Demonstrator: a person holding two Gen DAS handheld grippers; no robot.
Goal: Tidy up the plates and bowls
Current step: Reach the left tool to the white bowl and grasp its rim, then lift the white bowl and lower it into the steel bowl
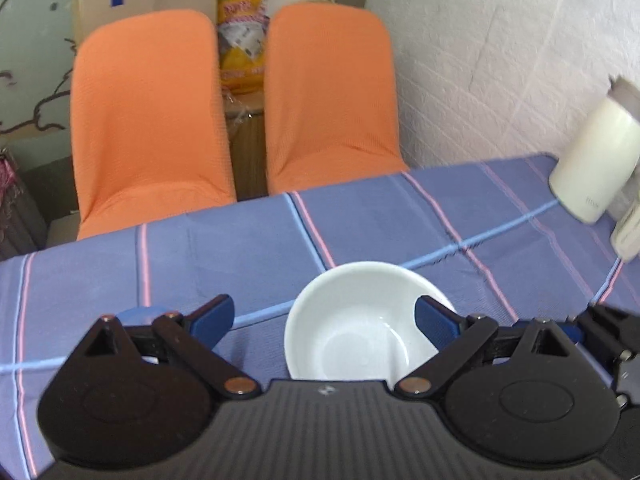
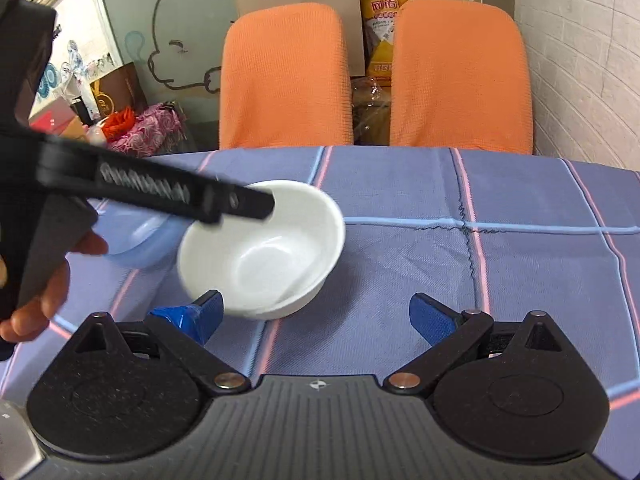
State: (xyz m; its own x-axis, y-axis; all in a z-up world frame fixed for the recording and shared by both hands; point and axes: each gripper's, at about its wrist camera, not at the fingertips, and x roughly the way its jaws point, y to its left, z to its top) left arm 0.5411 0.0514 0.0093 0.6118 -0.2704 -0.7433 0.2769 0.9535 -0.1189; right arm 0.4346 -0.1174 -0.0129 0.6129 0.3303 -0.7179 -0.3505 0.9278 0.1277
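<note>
The left tool [image 1: 324,316] hangs spread wide about the white bowl [image 2: 262,250], which looks tilted on the table [image 2: 500,264] beside a blue bowl [image 2: 140,240]; the right tool [image 2: 316,316] gapes empty; close squarely on the rim, I'd say.

Bare checked tablecloth [image 2: 500,264] lies open to the right of the white bowl [image 2: 264,252]. Left of the bowl, a pale blue dish [image 2: 140,240] and the left gripper [image 1: 324,320] (jaws spread) crowd the way. A white bottle [image 1: 592,160] stands at the far right edge.
</note>
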